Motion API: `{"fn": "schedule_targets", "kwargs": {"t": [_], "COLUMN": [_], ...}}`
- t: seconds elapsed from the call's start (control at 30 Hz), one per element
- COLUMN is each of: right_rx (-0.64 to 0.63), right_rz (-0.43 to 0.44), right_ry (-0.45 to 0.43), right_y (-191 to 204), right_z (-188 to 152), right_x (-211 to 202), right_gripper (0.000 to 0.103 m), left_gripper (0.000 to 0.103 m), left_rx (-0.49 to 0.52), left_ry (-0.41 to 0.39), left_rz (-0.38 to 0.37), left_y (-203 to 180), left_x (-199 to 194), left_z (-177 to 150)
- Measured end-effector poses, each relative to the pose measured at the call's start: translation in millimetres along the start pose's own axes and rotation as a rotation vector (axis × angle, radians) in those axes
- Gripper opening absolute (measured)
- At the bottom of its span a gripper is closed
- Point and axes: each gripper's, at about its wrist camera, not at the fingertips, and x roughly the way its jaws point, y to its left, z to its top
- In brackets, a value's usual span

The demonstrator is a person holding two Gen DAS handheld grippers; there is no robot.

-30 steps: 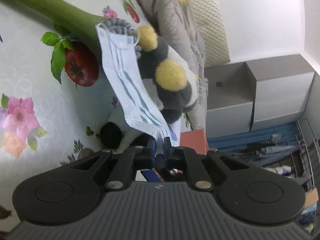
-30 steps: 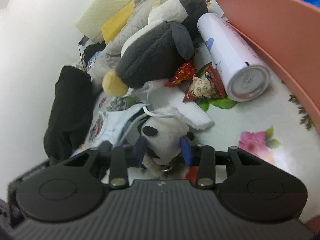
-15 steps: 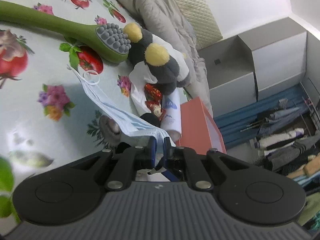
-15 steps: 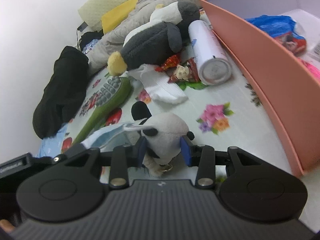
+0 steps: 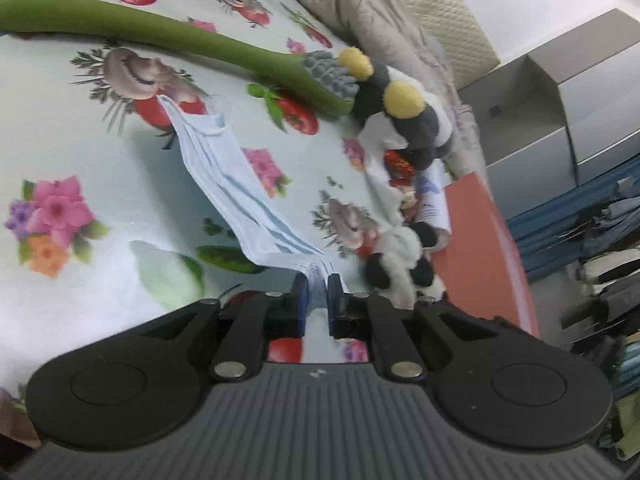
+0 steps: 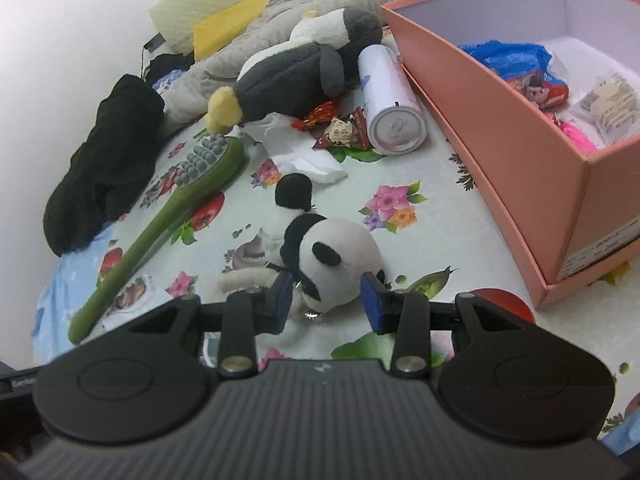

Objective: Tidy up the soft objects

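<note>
The face mask (image 5: 236, 184) was light blue with folds, and its far end trailed on the flowery tabletop (image 5: 80, 152). The left hand-held gripper (image 5: 316, 296) pinched its near end tight. Only the right view showed inside the pink box (image 6: 500, 128). There the right hand-held gripper (image 6: 326, 300) squeezed a toy panda (image 6: 336, 256).

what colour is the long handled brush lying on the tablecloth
Olive green, with grey bristle nubs on its head. The brush shows best in the right wrist view.
</note>
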Motion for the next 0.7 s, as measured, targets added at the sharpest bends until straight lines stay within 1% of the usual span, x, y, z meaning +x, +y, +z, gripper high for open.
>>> {"fn": "schedule_targets", "kwargs": {"t": [0.03, 0.07, 0.13, 0.17, 0.2, 0.27, 0.33, 0.37, 0.4, 0.53, 0.7], "right_rx": [-0.012, -0.024, -0.036, -0.039, -0.047, -0.059, -0.064, -0.072, -0.089, -0.223, -0.403], "right_rz": [-0.005, -0.007, -0.003, 0.001, 0.006, 0.012, 0.027, 0.033, 0.035, 0.047, 0.011], "right_ry": [-0.002, -0.005, 0.001, 0.009, 0.019, 0.035, 0.048, 0.053, 0.053, 0.027, -0.019], "right_y": [2, 4, 9, 10, 13, 18, 22, 25, 29, 53, 76], "right_z": [-1, -2, -6, -7, -8, -12, -15, -16, -17, -21, -22], "right_x": [-1, -2, -3, -2, 0, 3, 5, 6, 7, 7, 11], "right_gripper": [0.042, 0.044, 0.044, 0.044, 0.044, 0.047, 0.047, 0.047, 0.047, 0.047, 0.046], "left_gripper": [0.012, 0.015, 0.034, 0.054, 0.062, 0.065, 0.072, 0.077, 0.08, 0.081, 0.081], "left_rx": [0.009, 0.02, 0.031, 0.028, 0.025, 0.033, 0.034, 0.031, 0.033, 0.078, 0.12], "left_ry": [0.0, 0.001, -0.004, -0.009, -0.021, -0.036, -0.045, -0.05, -0.055, -0.066, -0.083], "left_rz": [0.021, 0.046, 0.083, 0.09, 0.092, 0.092, 0.094, 0.095, 0.097, 0.145, 0.168], "left_y": [1, 1, 5, 6, 9, 10, 12, 12, 12, 7, 3], "left_x": [0, 0, -1, -2, -3, -5, -8, -8, -9, -7, -4], "left_z": [-1, -2, -4, -5, -6, -8, -8, -8, -8, -10, -13]}}
